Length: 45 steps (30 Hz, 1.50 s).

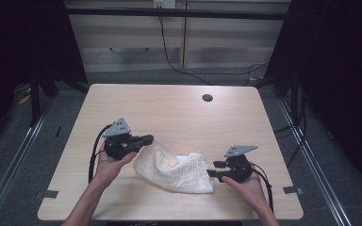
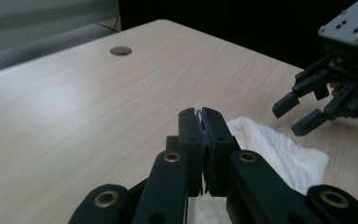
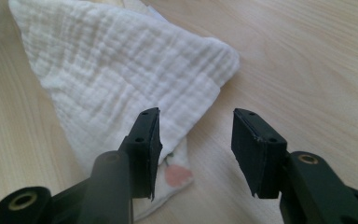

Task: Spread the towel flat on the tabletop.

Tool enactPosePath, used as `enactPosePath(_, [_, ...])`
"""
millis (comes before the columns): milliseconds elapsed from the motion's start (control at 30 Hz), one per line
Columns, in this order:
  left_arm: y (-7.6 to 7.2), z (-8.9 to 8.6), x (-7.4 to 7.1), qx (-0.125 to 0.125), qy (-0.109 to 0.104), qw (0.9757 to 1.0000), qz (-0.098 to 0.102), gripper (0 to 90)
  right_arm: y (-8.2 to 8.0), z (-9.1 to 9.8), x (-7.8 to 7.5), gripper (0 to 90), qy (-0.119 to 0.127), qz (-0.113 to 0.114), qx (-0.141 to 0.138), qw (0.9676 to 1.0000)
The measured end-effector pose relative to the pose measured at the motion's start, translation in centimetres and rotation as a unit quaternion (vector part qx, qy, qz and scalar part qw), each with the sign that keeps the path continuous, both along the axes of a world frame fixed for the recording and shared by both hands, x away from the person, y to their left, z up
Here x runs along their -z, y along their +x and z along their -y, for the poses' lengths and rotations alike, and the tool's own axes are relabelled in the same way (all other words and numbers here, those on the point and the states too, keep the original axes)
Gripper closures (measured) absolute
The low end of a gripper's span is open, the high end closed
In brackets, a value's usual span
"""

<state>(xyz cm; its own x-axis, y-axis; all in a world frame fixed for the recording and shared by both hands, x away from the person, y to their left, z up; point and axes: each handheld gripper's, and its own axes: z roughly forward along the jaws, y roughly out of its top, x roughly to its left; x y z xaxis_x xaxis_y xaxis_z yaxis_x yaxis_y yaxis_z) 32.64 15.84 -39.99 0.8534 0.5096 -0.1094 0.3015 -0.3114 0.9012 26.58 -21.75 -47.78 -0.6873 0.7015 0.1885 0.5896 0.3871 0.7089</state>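
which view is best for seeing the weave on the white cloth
The right gripper view: the cloth lies close below the open jaws, its crinkled weave sharp. The high view gives its whole outline, small. The left gripper view catches just one end.

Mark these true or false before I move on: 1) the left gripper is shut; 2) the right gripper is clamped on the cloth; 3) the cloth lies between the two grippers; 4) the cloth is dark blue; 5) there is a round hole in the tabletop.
1) True: the left gripper has its jaws pressed together, apparently on an edge of the cloth.
2) False: the right gripper is open, its jaws apart just above the cloth's corner.
3) True in the high view.
4) False: it is white, with a small pink mark near one corner.
5) True: the round hole sits toward the far side of the table.
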Motion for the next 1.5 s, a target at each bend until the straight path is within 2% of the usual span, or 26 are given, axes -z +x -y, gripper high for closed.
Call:
enactPosePath(33, [0.0,0.0,0.0,0.0,0.0,1.0,0.0,87.8,0.0,0.0,0.0,52.6,0.0,0.0,0.0,1.0])
enactPosePath(167, [0.3,0.8,-3.1,0.0,-0.009,0.9995,0.031,87.9,-0.1,0.1,-0.2,52.5,0.001,0.004,0.002,1.0])
enactPosePath(300, [-0.1,1.7,-5.9,0.012,-0.022,0.9981,0.057,87.9,0.0,0.4,-0.3,52.3,0.004,0.006,0.004,1.0])
enactPosePath(367, [-0.5,1.8,-6.7,0.017,-0.023,0.9975,0.065,87.9,-0.1,0.5,-0.3,52.2,0.004,0.004,0.006,1.0])
enactPosePath(433, [-1.0,1.5,-6.7,0.018,-0.02,0.9972,0.069,87.8,-0.1,0.5,-0.3,52.1,0.002,0.007,0.005,1.0])
enactPosePath(533, [-1.3,0.3,-5.2,0.008,-0.007,0.9984,0.055,87.8,-0.1,0.5,-0.3,52.2,0.002,0.007,0.003,1.0])
enactPosePath(667, [-0.7,-2.2,-1.8,-0.025,0.008,0.9995,0.019,87.8,0.0,0.3,-0.3,52.7,0.002,0.005,0.001,1.0])
enactPosePath(767, [-0.2,-4.0,0.2,-0.051,0.012,0.9986,-0.008,87.8,0.5,0.0,-0.5,53.9,0.003,0.003,0.0,1.0])
enactPosePath(867, [0.2,-5.3,1.9,-0.07,0.015,0.9971,-0.026,87.7,1.4,-0.5,-0.4,55.1,0.001,-0.001,-0.001,1.0])
enactPosePath(1033, [0.5,-6.5,4.1,-0.087,0.003,0.9948,-0.052,87.7,3.8,-1.4,0.0,61.3,-0.01,-0.008,-0.003,0.9999])
enactPosePath(1133, [0.8,-6.3,4.8,-0.089,0.021,0.9941,-0.058,87.7,5.6,-1.9,0.3,63.8,-0.013,-0.007,-0.006,0.9999])
enactPosePath(1167, [0.8,-6.3,4.8,-0.087,0.019,0.9942,-0.06,87.7,6.7,-2.3,0.4,63.8,-0.017,-0.006,-0.01,0.9998])
enactPosePath(1200, [0.9,-6.2,4.9,-0.087,0.016,0.9942,-0.062,87.7,6.7,-2.3,0.4,63.8,-0.017,-0.006,-0.01,0.9998])
enactPosePath(1267, [1.0,-6.2,5.0,-0.085,0.02,0.9941,-0.064,87.6,7.7,-2.7,0.5,63.2,-0.014,-0.014,-0.013,0.9997])
enactPosePath(1333, [1.1,-6.2,5.2,-0.085,0.022,0.994,-0.066,87.5,8.5,-3.0,0.6,62.9,-0.019,-0.013,-0.016,0.9996])
enactPosePath(1400, [1.1,-6.2,5.4,-0.086,0.022,0.9936,-0.069,87.4,9.3,-3.4,0.9,62.3,-0.016,-0.016,-0.02,0.9995])
enactPosePath(1467, [1.1,-6.2,5.5,-0.085,0.023,0.9936,-0.07,87.4,9.5,-3.4,1.0,62.7,-0.015,-0.021,-0.018,0.9995])
enactPosePath(1500, [1.1,-6.3,5.5,-0.087,0.022,0.9935,-0.07,87.3,9.8,-3.4,1.2,63.6,-0.007,-0.023,-0.024,0.9994])
